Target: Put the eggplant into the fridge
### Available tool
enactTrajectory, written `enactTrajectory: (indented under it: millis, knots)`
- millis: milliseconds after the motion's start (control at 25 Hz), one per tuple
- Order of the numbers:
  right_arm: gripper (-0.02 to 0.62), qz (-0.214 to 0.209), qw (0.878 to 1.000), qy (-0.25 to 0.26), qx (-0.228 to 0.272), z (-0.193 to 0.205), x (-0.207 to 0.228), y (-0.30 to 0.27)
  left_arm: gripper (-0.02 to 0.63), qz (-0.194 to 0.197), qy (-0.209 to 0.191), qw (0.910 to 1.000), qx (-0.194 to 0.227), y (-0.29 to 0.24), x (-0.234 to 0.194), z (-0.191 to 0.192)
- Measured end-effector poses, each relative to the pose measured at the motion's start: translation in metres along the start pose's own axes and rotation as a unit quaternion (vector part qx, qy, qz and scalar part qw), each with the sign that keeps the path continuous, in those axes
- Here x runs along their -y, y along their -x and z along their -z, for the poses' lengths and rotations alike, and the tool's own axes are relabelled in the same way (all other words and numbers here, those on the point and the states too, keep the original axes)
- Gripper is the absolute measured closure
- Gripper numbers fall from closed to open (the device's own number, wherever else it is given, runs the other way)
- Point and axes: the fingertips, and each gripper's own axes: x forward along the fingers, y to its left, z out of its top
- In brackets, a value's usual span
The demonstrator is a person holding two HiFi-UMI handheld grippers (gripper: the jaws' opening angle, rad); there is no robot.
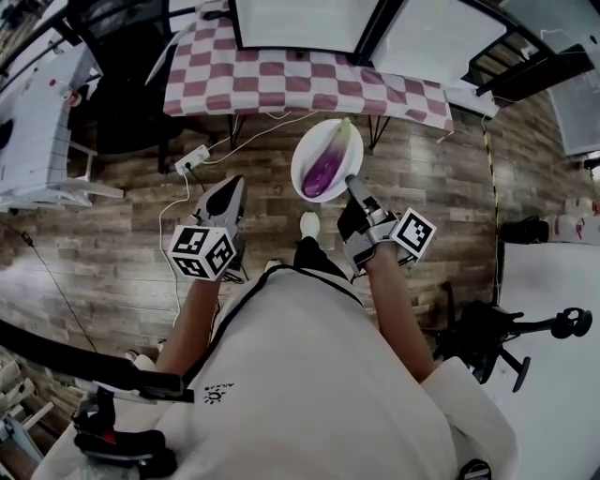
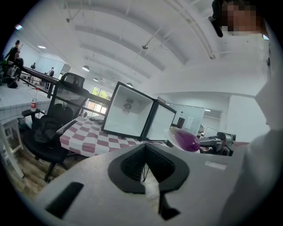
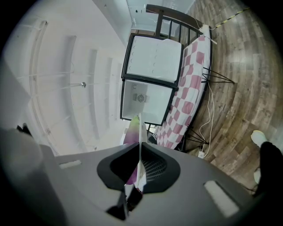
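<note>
My right claw (image 1: pixel 352 185) is clenched on the near rim of the plate (image 1: pixel 302 161), with the eggplant (image 1: pixel 328 164) on it just beyond my tips, long axis pointing toward the open fridge (image 1: pixel 295 23) ahead, while my left claw (image 1: pixel 231 191) is closed, empty, alongside.

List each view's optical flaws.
Head view: fisheye bows the floor planks, but the eggplant and plate are sharp. Left gripper view: dark circular vignette, the close left tool soft, a mosaic patch top right. Right gripper view: scene rolled sideways, fridge bowed, plate seen edge-on.
</note>
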Motion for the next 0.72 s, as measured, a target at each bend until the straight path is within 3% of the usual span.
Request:
enactTrajectory:
  millis: [720]
  knots:
    - [0.572,0.004,0.999,-0.011,-0.045,-0.086,0.015,-0.069,0.6,-0.034,0.0,0.9994,0.007,-0.096,-0.007,-0.036]
